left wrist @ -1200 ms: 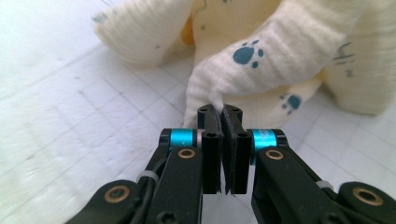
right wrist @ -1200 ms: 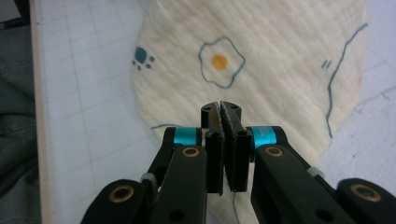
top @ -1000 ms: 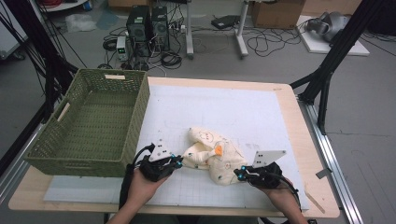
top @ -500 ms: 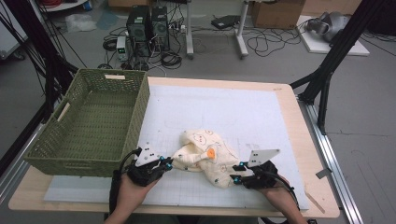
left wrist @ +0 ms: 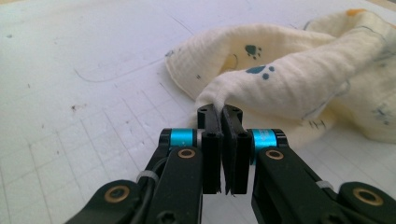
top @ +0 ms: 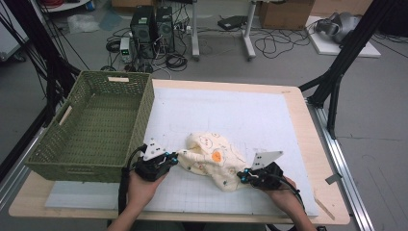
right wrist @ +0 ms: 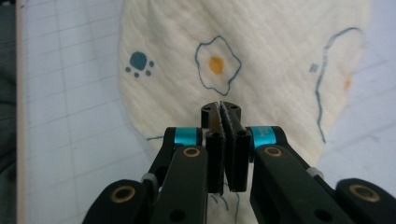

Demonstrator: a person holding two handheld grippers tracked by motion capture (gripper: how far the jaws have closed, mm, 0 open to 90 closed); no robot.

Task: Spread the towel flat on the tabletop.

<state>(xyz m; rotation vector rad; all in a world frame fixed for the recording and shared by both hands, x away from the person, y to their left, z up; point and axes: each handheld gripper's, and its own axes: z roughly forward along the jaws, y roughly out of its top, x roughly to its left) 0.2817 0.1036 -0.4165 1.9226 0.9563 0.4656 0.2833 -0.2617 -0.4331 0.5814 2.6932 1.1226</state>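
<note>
Green wicker basket (top: pixel 96 126) blocks the table's left side, its right wall just beside the left gripper (top: pixel 169 160), so no room to swing left at table level; passing there means going over the rim. Crumpled cloth (top: pixel 211 156) fills the gap btw both grippers, right gripper (top: pixel 244 176) at its near-right end. Far half of the white mat (top: pixel 231 110) & the strip right of the cloth are open.

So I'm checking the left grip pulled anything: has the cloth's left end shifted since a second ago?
Yes. In the high view the cloth has drawn out leftward toward the green basket, its end pinched in the left tongs.
</note>
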